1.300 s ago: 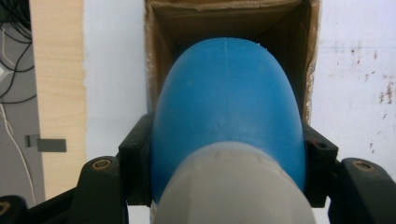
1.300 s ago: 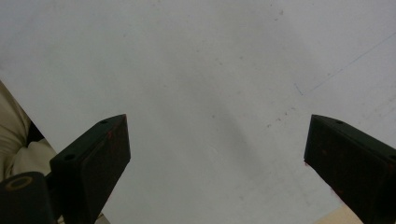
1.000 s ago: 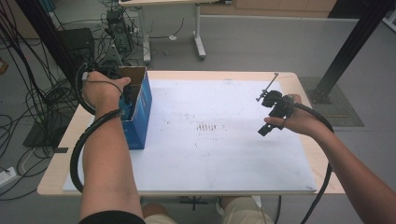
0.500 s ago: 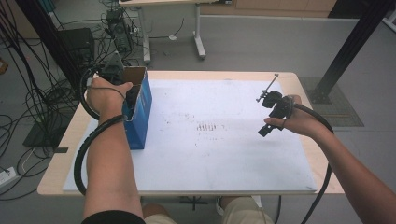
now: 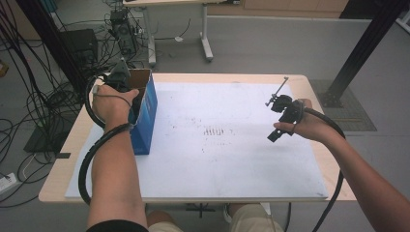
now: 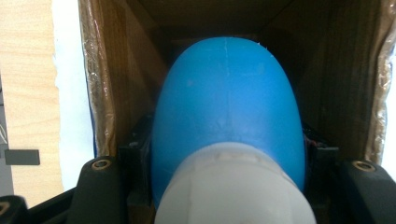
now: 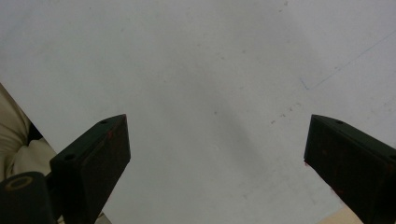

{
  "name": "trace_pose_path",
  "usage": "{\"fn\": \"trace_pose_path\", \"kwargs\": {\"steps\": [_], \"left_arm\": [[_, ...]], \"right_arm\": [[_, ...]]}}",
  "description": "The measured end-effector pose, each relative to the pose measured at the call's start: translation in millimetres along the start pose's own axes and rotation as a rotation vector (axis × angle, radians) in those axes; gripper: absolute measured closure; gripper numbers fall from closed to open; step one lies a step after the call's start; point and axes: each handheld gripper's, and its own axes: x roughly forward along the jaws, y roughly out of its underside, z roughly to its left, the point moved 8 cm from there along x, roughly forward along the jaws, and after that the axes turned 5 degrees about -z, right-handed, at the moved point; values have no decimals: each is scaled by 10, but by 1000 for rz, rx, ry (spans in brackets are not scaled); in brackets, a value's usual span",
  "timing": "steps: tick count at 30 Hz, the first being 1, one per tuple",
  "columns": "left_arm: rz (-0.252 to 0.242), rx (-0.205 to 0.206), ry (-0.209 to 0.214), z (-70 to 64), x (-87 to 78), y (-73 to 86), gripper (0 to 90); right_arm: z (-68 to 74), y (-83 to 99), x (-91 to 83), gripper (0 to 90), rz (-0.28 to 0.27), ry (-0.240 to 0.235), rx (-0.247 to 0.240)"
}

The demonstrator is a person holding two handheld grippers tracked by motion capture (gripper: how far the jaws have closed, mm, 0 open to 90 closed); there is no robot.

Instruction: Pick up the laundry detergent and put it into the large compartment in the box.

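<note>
Left gripper [image 5: 121, 77] clamps a rounded blue plastic bottle with white cap [image 6: 229, 121], held inside the open blue cardboard box [image 5: 147, 116] (brown interior). Right gripper [image 7: 217, 154] hangs wide apart over the white tabletop sheet [image 5: 232, 159], holding nothing.

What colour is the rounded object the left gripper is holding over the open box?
Blue, with a white end; the rounded object shows best in the left gripper view.

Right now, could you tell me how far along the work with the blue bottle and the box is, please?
Already done: the left gripper is shut on the blue bottle and has it at the mouth of the open blue box. In hand: lowering it inside the cardboard walls. Left: releasing it and drawing out. The right gripper hangs open over the white mat, idle.
</note>
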Motion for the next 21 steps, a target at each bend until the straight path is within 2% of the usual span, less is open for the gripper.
{"fn": "trace_pose_path", "kwargs": {"steps": [21], "left_arm": [[3, 5, 0, -28, 23, -24, 374]], "right_arm": [[-1, -31, -20, 72, -1, 5, 3]]}}
